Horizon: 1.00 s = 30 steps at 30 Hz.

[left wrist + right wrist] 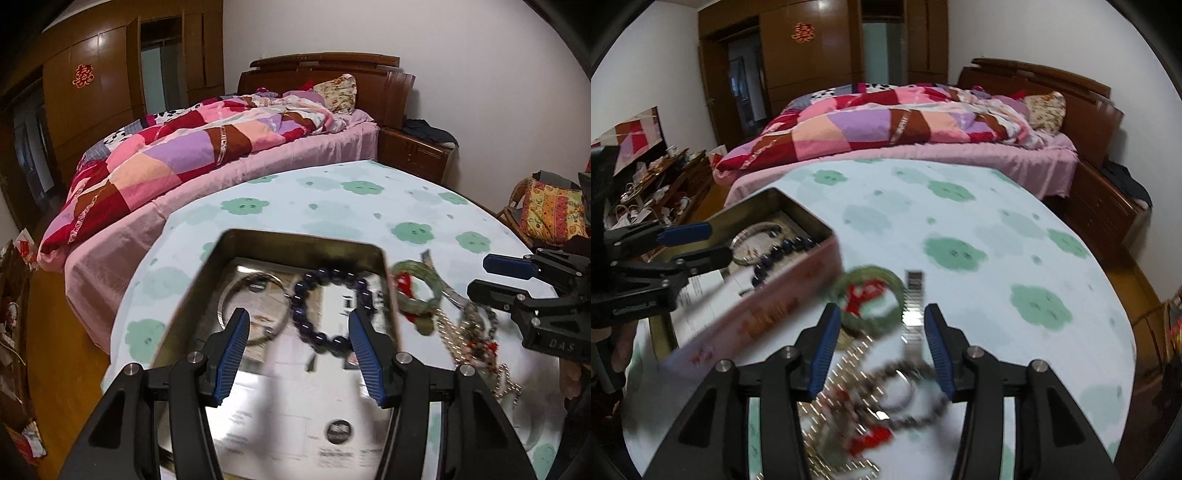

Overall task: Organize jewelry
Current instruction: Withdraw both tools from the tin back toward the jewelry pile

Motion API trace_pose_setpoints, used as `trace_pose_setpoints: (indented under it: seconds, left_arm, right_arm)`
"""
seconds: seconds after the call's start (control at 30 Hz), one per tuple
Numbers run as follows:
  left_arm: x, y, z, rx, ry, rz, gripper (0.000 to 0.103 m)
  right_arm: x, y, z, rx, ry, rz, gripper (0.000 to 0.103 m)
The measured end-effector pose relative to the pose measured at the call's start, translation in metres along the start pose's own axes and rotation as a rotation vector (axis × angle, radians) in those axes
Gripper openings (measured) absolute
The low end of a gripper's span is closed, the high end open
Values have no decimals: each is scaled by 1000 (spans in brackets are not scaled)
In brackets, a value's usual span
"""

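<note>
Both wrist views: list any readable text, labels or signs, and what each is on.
"DAS": raised letters on the body of the right tool, read in the left wrist view.
Red double-happiness character "囍": sticker on the wardrobe door.
Print on the paper sheet lying in the tin: blurred, unreadable.
Red lettering on the tin's outer side: blurred.
Embossed text on the left tool: too small.

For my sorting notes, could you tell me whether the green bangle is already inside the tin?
No, the green bangle lies on the tablecloth beside the tin, outside its wall.
</note>
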<state>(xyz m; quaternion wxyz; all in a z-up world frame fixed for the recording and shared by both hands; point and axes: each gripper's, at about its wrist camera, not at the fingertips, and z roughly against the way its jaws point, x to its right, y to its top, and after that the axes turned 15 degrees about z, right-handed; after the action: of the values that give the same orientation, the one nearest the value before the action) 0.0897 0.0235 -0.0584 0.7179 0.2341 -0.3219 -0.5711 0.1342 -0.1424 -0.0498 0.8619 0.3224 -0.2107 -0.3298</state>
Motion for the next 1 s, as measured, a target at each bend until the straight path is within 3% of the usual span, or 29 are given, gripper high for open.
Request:
trace_pose_setpoints:
  seconds: [0.57,1.0]
  left_arm:
    - [55,-35,22,8,-46,-62,56]
    - [67,-37,16,16,-45,-86,56]
  right_arm:
    - [23,-64,24,-25,-21,-145,52]
    - [13,-68,18,-48,-10,-114,52]
